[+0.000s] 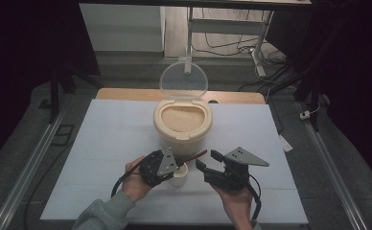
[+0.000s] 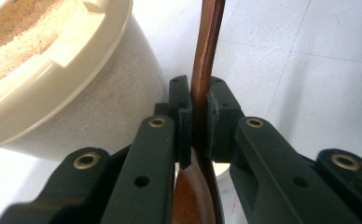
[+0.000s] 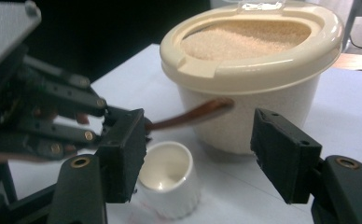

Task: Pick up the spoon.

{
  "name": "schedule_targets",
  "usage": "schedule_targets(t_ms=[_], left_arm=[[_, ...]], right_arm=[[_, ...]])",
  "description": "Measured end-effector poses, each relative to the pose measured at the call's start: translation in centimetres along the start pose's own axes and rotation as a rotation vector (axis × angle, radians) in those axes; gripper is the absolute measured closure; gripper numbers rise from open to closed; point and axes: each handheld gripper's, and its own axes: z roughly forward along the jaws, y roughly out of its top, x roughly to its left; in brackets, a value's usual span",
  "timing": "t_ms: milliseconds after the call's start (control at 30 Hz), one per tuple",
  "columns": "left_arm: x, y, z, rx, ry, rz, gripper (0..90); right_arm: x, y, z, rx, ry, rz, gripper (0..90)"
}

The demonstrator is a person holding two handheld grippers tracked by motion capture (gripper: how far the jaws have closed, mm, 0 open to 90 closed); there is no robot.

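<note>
So far the preparation looks finished and the real work has barely begun. The cream rice container (image 1: 182, 125) stands at the middle of the white table (image 1: 102, 143), its clear lid (image 1: 184, 80) flipped up and back, so the grain inside lies exposed and level, with no scoop mark that can be made out. Just in front of the container sits a small white cup (image 3: 169, 179), upright and, as the right gripper view shows, with nothing in it.

A brown wooden spoon (image 3: 193, 115) is clamped in the left gripper (image 1: 174, 165), whose jaws are pressed tight on the handle; the left gripper view shows the handle running straight up between the pads, beside the container's wall. The spoon's bowl end seems to hang over the cup, though its contents are hidden.

To the right of the cup, the right gripper (image 1: 208, 160) holds nothing, its jaws standing well apart and aimed toward the cup and the container's base.

By my judgement, what remains is nearly everything: dipping the spoon into the rice, carrying a load across, and tipping it into the cup, likely with the free gripper steadying the cup.
</note>
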Motion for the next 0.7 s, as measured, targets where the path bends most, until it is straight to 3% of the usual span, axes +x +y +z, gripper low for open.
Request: schedule_targets(t_ms=[200, 333, 467, 633, 700], left_arm=[[-0.5, 0.3, 0.1, -0.001, 0.051, 0.011, 82.2], [-1.2, 0.6, 0.2, 0.003, 0.124, 0.043, 82.2], [-1.7, 0.8, 0.5, 0.014, 0.17, 0.074, 82.2], [-2.0, 0.8, 0.5, 0.015, 0.216, 0.098, 82.1], [-2.3, 0.9, 0.6, 0.026, 0.257, 0.124, 82.1]], right_arm=[[1.1, -0.3, 0.9, -0.01, -0.067, 0.071, 40.8], [1.4, -0.3, 1.8, -0.029, -0.081, 0.114, 49.4], [1.1, -0.6, 2.4, -0.043, -0.033, 0.177, 56.4], [1.0, -0.3, 2.5, -0.053, -0.01, 0.192, 59.0], [1.0, -0.2, 2.6, -0.06, -0.009, 0.203, 60.0]])
